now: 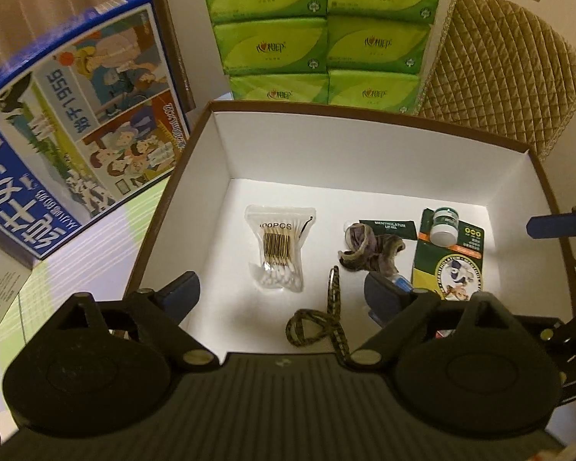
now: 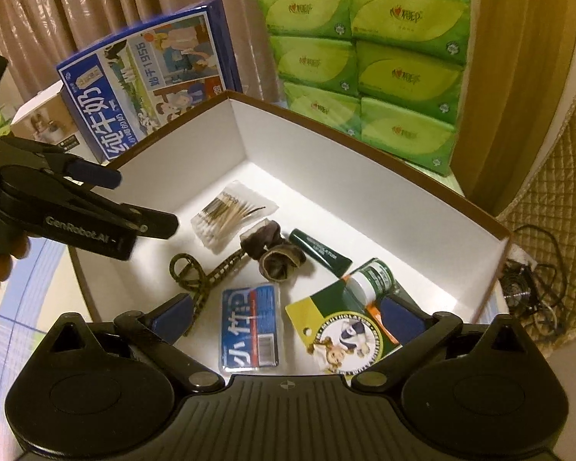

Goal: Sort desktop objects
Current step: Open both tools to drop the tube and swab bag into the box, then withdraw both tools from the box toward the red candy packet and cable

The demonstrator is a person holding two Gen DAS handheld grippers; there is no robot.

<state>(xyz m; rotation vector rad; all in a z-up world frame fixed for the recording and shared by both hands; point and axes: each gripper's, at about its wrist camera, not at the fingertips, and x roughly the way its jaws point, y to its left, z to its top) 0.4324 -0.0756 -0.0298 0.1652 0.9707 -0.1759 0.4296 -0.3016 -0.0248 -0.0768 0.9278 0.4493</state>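
Above the white box point(image 1: 364, 146) I am holding both grippers tilted downward: the left gripper point(image 1: 284, 288) is standing with its jaws wide apart and nothing between them, and the right gripper point(image 2: 288, 317) is also spread wide and empty. Inside the box, the cotton swab bag point(image 1: 278, 249) is lying on the floor just ahead of the left gripper, while the blue floss pack point(image 2: 249, 326) and the green lip balm card point(image 2: 345, 330) are lying below the right gripper, not touching its fingers.
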